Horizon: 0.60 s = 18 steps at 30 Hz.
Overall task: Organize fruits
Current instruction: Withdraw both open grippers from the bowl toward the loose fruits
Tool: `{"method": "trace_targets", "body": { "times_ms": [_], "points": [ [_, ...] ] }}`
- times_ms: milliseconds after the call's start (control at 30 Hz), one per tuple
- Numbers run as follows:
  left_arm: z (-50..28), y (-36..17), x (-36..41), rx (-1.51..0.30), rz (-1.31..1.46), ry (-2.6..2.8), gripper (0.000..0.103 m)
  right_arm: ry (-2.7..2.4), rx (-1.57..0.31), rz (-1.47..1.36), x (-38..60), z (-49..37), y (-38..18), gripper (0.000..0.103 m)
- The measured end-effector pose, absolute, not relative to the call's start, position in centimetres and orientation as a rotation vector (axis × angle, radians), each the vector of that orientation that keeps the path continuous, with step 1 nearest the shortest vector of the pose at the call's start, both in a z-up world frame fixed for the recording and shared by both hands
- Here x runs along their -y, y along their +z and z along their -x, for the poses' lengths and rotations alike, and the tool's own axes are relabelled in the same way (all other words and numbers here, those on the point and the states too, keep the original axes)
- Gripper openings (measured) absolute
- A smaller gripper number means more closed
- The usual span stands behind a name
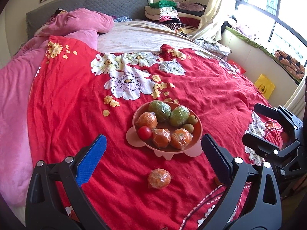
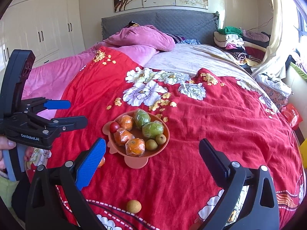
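Note:
A pink bowl [image 1: 197,134] [image 2: 166,134] sits on the red flowered bedspread and holds wrapped oranges, two wrapped green fruits, a red tomato [image 1: 144,132] and two small brown fruits. A wrapped orange [image 1: 158,178] lies loose on the spread in front of the bowl, between my left gripper's [image 1: 153,149] open fingers and a little nearer than their tips. In the right wrist view that orange [image 2: 101,162] peeks out behind the blue finger. A small tan round fruit [image 2: 133,206] lies near the bed's front edge, below my open, empty right gripper [image 2: 152,151].
Pink quilts [image 1: 17,95] lie along the left side of the bed. Folded clothes [image 1: 168,13] are stacked at the head on the right. A window ledge [image 1: 259,48] and a yellow bag [image 1: 264,88] are to the right. The right gripper [image 1: 276,132] shows at the left wrist view's right edge.

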State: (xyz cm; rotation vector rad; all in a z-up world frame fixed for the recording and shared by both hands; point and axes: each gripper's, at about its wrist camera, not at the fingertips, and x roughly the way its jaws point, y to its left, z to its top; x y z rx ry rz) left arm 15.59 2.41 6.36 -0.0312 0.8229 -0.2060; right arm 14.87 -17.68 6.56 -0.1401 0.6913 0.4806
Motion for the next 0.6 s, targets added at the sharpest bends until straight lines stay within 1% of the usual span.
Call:
{"method": "trace_targets", "body": {
  "times_ms": [600],
  "points": [
    [-12.7,5.5,-2.2,-0.849,0.002,-0.204,0.093,0.483,-0.734,0.168,19.0,-12.5,4.8,0.098]
  ]
}}
